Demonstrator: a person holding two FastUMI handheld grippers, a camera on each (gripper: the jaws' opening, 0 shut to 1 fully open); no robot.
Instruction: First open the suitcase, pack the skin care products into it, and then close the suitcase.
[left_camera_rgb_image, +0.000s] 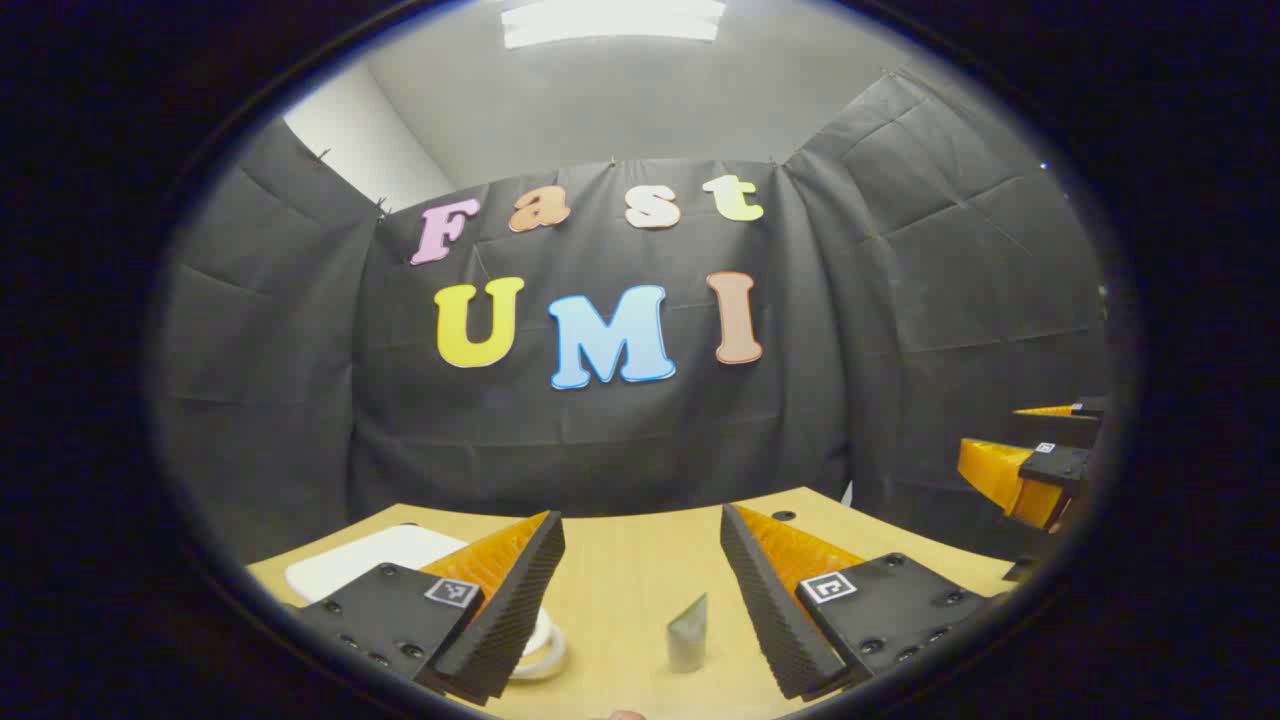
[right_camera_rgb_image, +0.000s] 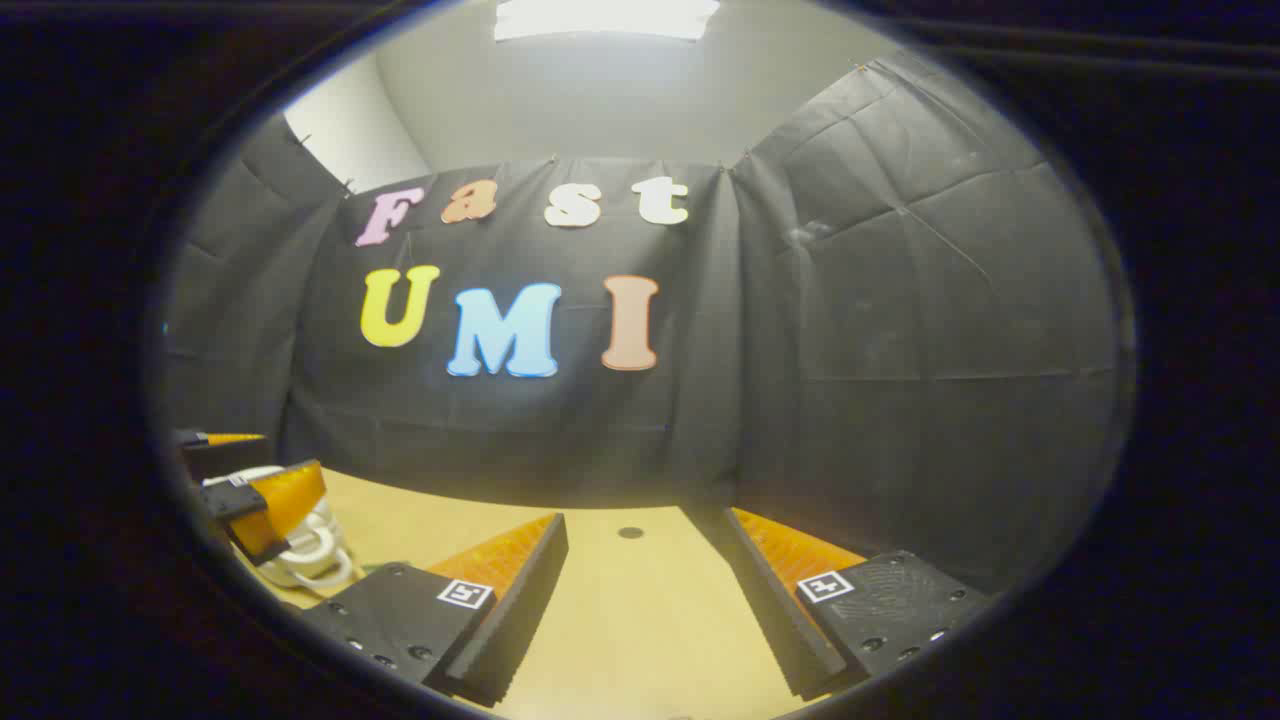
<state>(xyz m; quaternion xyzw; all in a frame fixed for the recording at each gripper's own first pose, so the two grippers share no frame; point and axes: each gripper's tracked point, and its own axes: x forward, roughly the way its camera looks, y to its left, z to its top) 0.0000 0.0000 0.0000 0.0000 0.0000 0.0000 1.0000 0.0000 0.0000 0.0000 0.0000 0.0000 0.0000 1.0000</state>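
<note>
Between the spread left gripper (left_camera_rgb_image: 642, 560) jaws, bare table (left_camera_rgb_image: 620, 580), perhaps a tube (left_camera_rgb_image: 688, 632).

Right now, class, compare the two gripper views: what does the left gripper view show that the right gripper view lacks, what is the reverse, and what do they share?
Left gripper view: a small grey wedge-shaped item standing between the open fingers of the left gripper, and a flat white object at far left. Right gripper view: the right gripper, open over bare tabletop, and white round items at left. Both share the wooden table and its dark hole.
</note>
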